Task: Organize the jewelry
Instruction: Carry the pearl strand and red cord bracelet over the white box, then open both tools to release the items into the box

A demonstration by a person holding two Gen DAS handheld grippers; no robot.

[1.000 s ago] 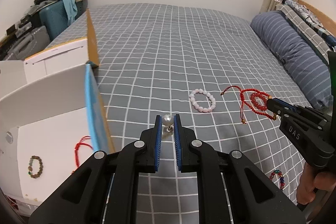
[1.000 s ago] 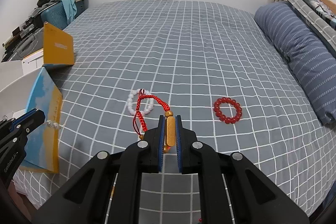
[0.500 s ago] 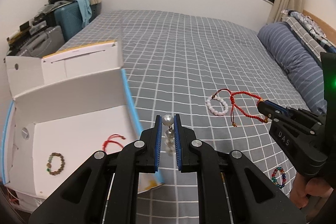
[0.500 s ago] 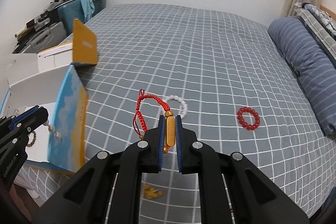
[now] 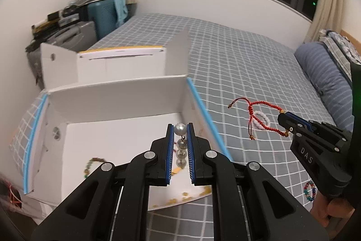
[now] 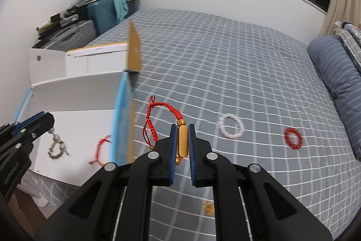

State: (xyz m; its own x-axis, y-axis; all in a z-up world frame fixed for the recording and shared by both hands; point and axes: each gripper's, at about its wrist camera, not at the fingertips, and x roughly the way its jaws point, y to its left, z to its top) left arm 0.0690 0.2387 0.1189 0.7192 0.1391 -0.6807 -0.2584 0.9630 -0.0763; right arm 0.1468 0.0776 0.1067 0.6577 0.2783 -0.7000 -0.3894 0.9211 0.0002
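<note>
My left gripper [image 5: 180, 128] is shut on a strand of grey pearls [image 5: 180, 141] that hangs over the inside of the open white box [image 5: 117, 92]. From the right wrist view, the left gripper [image 6: 45, 120] holds the pearls [image 6: 56, 139] above a green-brown bead bracelet [image 6: 54, 154] on the box floor. My right gripper [image 6: 182, 128] is shut on the gold bar of a red cord bracelet [image 6: 167, 106], just right of the box's blue-edged wall [image 6: 121, 114]. A second red cord bracelet [image 6: 100, 146] lies in the box.
On the grey checked bed lie a pale bead bracelet [image 6: 231, 129], a red bead bracelet [image 6: 292, 137], a multicoloured bracelet [image 5: 309, 191] and a small gold piece [image 6: 209, 208]. A blue striped pillow [image 6: 338, 73] lies right. Suitcases and clutter [image 5: 74, 28] stand behind the box.
Both grippers have travelled left and slightly up. The left one with the pearls went from over the bed to over the box; the right one carried the red cord bracelet close to the box wall.
</note>
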